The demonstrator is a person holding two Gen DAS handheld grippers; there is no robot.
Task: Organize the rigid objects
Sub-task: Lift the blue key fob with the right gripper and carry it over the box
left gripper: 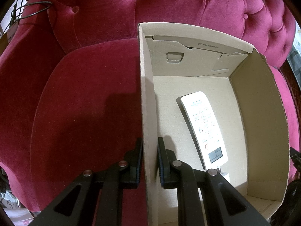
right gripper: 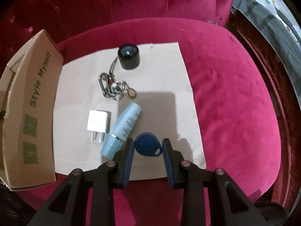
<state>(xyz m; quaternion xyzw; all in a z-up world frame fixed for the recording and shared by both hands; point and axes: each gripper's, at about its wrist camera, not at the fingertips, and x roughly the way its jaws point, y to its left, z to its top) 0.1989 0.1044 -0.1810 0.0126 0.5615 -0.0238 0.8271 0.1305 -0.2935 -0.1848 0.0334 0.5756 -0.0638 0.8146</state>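
Observation:
An open cardboard box (left gripper: 259,113) stands on a red velvet chair, with a white remote control (left gripper: 204,126) lying on its floor. My left gripper (left gripper: 149,140) is shut on the box's left wall (left gripper: 148,94), one finger outside and one inside. In the right wrist view, my right gripper (right gripper: 148,141) is shut on a dark blue key fob (right gripper: 147,146), held just above a beige paper sheet (right gripper: 169,75). On the sheet lie a light blue bottle (right gripper: 122,130), a white charger plug (right gripper: 97,124), a bunch of metal clips and rings (right gripper: 112,86) and a black round cap (right gripper: 128,57).
The box (right gripper: 33,113), printed with green lettering, stands left of the sheet. The chair seat (right gripper: 235,103) stretches to the right, its tufted back (left gripper: 169,3) behind. A black cable (left gripper: 32,13) hangs at the far left. A small white item (left gripper: 224,175) pokes out below the remote.

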